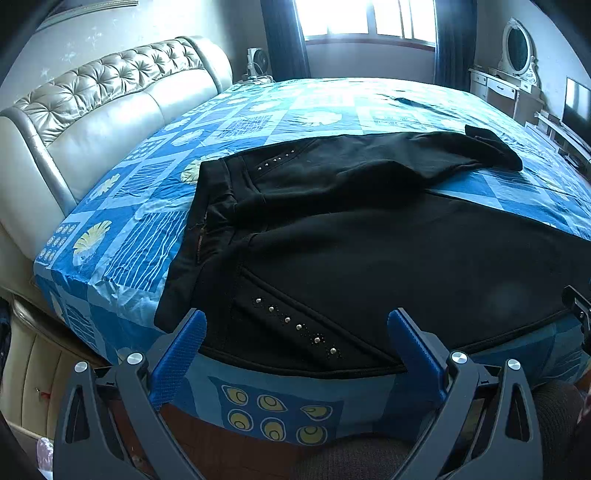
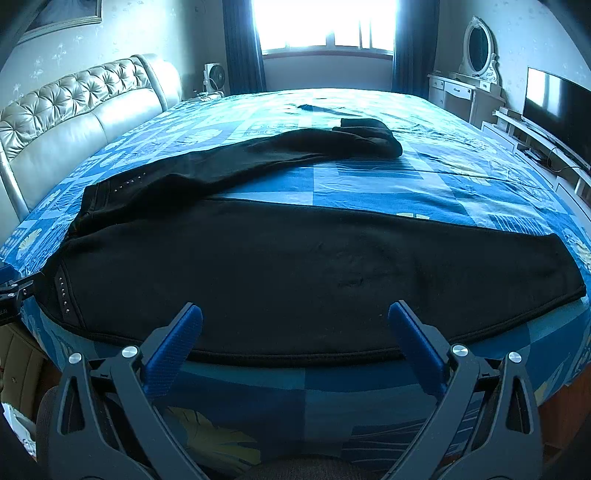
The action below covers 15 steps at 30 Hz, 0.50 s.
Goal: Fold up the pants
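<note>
Both claws hang released at the near edge of the bed [image 1: 110, 236]: the left claw [image 1: 295, 332] over the studded hip pocket, the right claw [image 2: 295, 325] over the near leg of the black pants [image 2: 295, 266], spread across the blue patterned sheet. The far leg lies rumpled, its cuff doubled over; folding now would likely trap that crease. Dark fabric hides the seams, and window glare washes out the far bed.

My two wrist views sit low at bed [image 1: 110, 258] edge, facing window [image 1: 369, 18]; both share pants [image 2: 295, 266].
</note>
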Available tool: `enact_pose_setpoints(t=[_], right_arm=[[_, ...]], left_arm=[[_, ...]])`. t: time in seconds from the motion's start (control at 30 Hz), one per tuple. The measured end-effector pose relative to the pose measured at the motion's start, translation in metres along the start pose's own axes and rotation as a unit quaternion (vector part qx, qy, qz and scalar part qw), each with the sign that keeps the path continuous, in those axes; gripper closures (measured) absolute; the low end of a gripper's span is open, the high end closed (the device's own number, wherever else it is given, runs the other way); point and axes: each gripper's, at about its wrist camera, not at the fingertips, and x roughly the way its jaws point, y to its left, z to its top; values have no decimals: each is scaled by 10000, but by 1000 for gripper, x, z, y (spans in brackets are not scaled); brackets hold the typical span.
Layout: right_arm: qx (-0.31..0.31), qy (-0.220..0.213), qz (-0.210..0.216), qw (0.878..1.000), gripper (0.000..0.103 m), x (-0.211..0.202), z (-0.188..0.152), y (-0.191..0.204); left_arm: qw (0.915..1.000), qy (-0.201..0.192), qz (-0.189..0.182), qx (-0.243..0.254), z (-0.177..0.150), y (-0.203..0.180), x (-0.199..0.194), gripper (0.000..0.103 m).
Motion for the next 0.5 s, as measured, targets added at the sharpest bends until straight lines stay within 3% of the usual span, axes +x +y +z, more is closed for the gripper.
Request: enact_pose_setpoints(t=[0.5], right_arm=[[24, 31, -7, 10000, 2, 1, -2, -3]], left_arm=[[10000, 41, -22, -34, 0, 0, 1, 5]])
